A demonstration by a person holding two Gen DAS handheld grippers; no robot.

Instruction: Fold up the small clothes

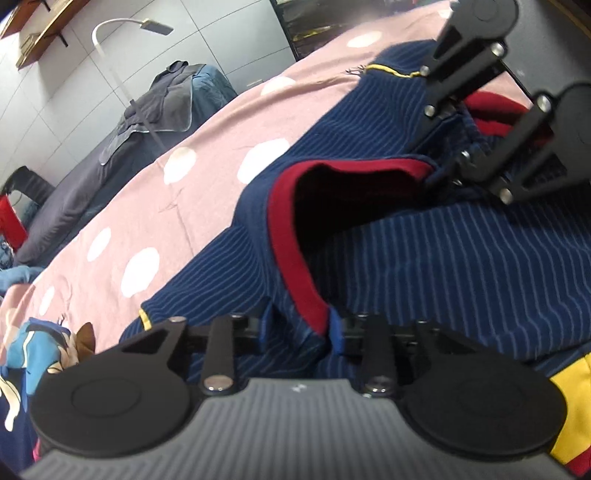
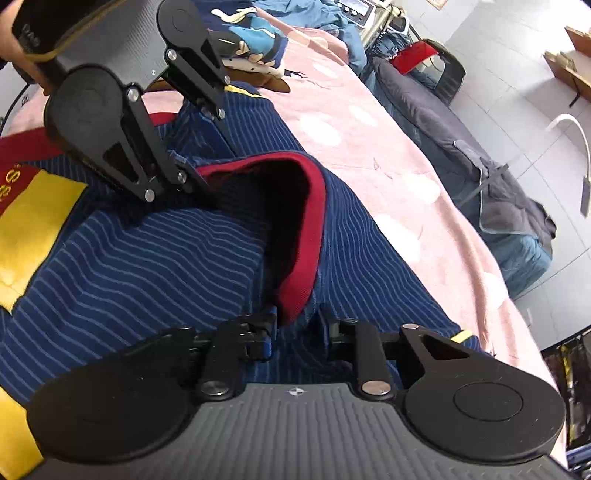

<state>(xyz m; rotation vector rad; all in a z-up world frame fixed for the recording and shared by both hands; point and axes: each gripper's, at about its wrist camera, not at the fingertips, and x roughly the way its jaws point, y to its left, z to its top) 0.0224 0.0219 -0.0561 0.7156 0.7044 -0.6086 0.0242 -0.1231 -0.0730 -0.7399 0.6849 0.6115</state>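
A small navy striped shirt (image 1: 424,266) with a red collar (image 1: 295,266) and yellow trim lies on a pink spotted bedspread (image 1: 207,162). My left gripper (image 1: 303,328) is shut on the shirt's shoulder beside one end of the collar. My right gripper (image 1: 454,147) shows at the top right of the left wrist view, shut on the other shoulder. In the right wrist view the shirt (image 2: 155,258) fills the middle, my right gripper (image 2: 295,325) pinches cloth by the collar (image 2: 306,236), and my left gripper (image 2: 199,147) grips the far shoulder. The collar hangs open between them.
A cartoon-print garment (image 1: 33,354) lies at the bedspread's edge; it also shows in the right wrist view (image 2: 255,40). A dark bench with grey clothes (image 1: 155,107) stands beside the bed. A white lamp (image 1: 110,33) and a tiled wall are behind it.
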